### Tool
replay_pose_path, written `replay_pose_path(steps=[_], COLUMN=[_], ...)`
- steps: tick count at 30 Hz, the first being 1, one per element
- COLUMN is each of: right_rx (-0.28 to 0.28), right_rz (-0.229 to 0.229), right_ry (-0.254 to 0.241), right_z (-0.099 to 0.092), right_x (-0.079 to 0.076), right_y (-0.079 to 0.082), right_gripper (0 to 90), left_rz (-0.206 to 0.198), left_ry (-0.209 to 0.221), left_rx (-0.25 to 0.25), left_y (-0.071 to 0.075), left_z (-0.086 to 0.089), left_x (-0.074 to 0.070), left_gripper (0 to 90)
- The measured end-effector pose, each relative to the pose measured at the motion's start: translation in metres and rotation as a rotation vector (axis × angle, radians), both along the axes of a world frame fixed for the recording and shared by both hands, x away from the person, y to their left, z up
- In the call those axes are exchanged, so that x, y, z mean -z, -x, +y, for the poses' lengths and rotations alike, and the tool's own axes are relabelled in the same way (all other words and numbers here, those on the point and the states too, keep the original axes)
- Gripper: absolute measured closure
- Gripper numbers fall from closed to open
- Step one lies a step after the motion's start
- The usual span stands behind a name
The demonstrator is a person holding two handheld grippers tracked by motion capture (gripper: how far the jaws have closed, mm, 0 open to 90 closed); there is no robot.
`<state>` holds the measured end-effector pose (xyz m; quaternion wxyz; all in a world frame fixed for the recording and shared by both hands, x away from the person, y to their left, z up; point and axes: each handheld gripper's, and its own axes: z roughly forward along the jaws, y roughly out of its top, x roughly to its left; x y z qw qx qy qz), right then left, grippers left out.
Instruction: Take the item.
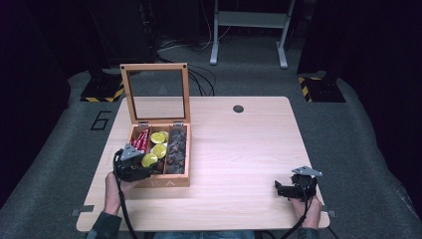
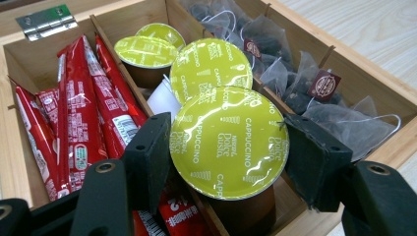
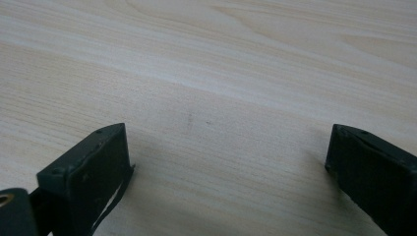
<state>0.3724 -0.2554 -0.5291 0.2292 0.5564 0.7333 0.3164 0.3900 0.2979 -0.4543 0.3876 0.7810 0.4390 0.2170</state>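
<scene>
Closest up is a green-lidded cappuccino capsule (image 2: 228, 142), pinched by its rim between both black pads of the left claw (image 2: 227, 147), so that one's clamped on it. It sits at the near end of the middle compartment of a wooden box (image 1: 164, 181), over the bottom of that section, though I can't tell if it's lifted clear or resting. More green capsules (image 2: 209, 64) sit right behind it in the same lane. Red stick sachets (image 2: 78, 118) fill the compartment on one side, and mesh tea bags (image 2: 314, 93) with little dark tags fill the one on the other side. From the high view the box is on the left part of the desk (image 1: 239, 149), with its glass-window lid (image 1: 155, 92) standing upright at the back. Right claw (image 1: 287, 188) is well apart from all that, near the front right corner, jaws wide apart with just bare wood between them.
</scene>
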Motion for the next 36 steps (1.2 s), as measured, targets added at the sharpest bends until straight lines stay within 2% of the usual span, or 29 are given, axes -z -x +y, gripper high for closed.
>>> replay_pose_path(steps=[8, 23, 34, 36], right_rx=[0.0, -0.014, -0.011, -0.011], right_rz=[0.0, -0.01, -0.009, -0.009], right_ry=[0.0, 0.015, 0.013, 0.013], right_z=[0.0, -0.002, -0.002, -0.002], right_x=[0.0, 0.0, 0.0, 0.0], right_y=[0.0, -0.001, 0.0, 0.0], right_gripper=[2.2, 2.4, 2.5, 2.6], left_rz=[-0.023, -0.066, -0.1, -0.096], left_ry=[-0.013, -0.01, -0.003, -0.002], left_rx=[0.007, 0.029, 0.04, 0.046], left_y=[0.002, 0.0, 0.001, 0.002], left_z=[-0.001, -0.013, -0.021, -0.022], left_x=[-0.009, -0.026, -0.034, -0.035], left_gripper=[38.0, 38.0, 38.0, 38.0])
